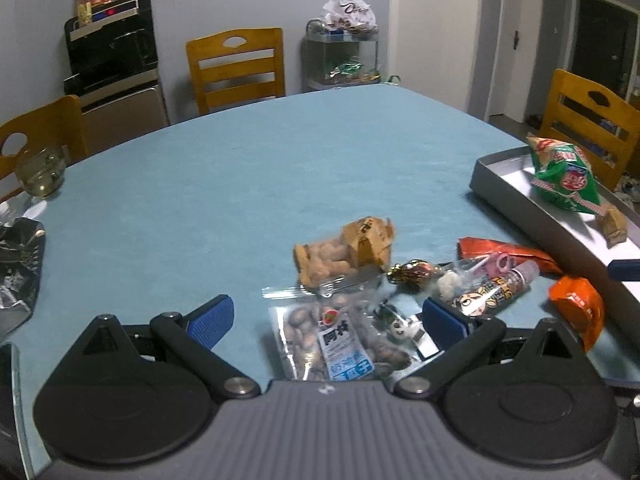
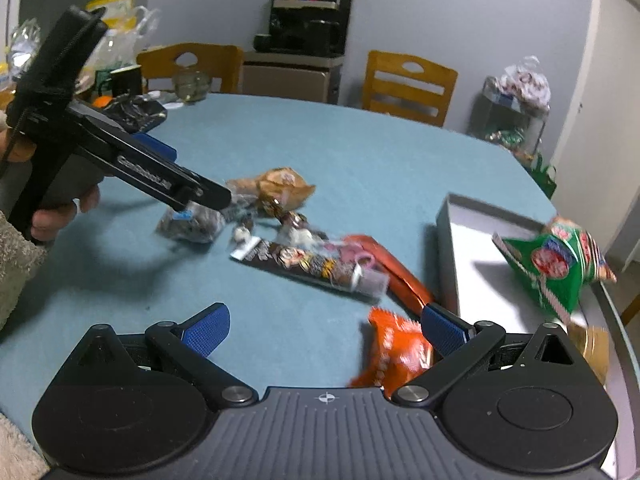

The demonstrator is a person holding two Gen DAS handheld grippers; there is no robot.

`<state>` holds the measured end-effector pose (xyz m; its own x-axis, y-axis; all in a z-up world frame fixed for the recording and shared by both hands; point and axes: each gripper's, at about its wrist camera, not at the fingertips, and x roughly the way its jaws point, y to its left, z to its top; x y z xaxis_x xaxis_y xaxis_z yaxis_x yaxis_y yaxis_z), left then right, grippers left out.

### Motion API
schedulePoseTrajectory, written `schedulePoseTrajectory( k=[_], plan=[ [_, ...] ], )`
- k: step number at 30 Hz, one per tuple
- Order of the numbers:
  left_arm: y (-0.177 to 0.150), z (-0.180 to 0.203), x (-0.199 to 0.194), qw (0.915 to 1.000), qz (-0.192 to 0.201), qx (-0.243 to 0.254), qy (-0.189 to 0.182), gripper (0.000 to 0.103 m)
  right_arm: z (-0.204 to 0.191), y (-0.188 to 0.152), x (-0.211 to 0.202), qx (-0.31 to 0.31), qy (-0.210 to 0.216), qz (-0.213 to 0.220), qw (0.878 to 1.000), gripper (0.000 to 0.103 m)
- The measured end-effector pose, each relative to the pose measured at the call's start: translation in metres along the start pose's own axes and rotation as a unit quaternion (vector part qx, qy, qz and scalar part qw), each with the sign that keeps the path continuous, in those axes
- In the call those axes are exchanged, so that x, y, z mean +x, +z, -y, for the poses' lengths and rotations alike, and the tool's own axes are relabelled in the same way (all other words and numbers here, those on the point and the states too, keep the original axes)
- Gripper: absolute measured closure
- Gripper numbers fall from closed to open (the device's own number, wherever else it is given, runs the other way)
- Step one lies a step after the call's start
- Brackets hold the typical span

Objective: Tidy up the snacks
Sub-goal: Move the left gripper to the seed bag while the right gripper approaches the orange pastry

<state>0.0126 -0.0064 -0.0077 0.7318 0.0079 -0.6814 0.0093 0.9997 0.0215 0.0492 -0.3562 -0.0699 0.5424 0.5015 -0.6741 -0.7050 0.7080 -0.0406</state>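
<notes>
Home dining room: table [image 1: 248, 184] under blue cloth, wooden chairs [image 1: 236, 68] around it, water dispenser [image 1: 116, 64] against the wall, snack cart [image 1: 340, 60], interior door [image 1: 600, 40].

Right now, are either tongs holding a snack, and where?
Nothing held. Left tongs are open above the nut packet; right tongs are open beside the orange packet.

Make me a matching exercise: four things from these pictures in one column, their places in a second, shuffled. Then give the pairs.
1. green snack bag
2. peanut packet
3. orange packet
4. glass bowl

A. between the left gripper's open fingers
B. at the table's far left edge
C. in the grey tray
D. beside the right gripper's right finger

Pairs: 1-C, 2-A, 3-D, 4-B
</notes>
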Motion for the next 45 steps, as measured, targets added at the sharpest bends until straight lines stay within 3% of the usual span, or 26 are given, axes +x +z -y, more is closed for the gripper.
schedulePoseTrajectory(
  k=[3, 11, 20, 25, 33, 45],
  plan=[
    [-0.002, 0.007, 0.002, 0.9997, -0.002, 0.023, 0.004, 0.001, 0.003, -0.004, 0.003, 0.005, -0.007, -0.009, 1.0, 0.001],
    [-0.01, 0.005, 0.019, 0.9994, -0.027, 0.02, 0.007, 0.002, 0.011, -0.011, 0.008, 0.039, -0.013, -0.031, 0.999, 0.022],
    [-0.011, -0.003, 0.027, 0.9995, -0.03, -0.006, 0.004, 0.002, 0.011, -0.014, 0.014, 0.044, -0.027, -0.023, 0.998, 0.023],
    [-0.011, -0.007, 0.032, 0.9989, -0.04, -0.009, 0.024, 0.002, 0.008, -0.011, 0.01, 0.045, 0.007, -0.012, 0.999, 0.025],
    [-0.014, -0.007, 0.042, 0.9982, -0.053, -0.011, 0.027, 0.002, 0.017, -0.013, 0.003, 0.062, -0.036, -0.019, 0.997, 0.026],
    [-0.021, -0.01, 0.047, 0.998, -0.05, -0.034, 0.017, 0.002, 0.012, -0.012, 0.012, 0.068, -0.043, -0.038, 0.996, 0.026]
  ],
)
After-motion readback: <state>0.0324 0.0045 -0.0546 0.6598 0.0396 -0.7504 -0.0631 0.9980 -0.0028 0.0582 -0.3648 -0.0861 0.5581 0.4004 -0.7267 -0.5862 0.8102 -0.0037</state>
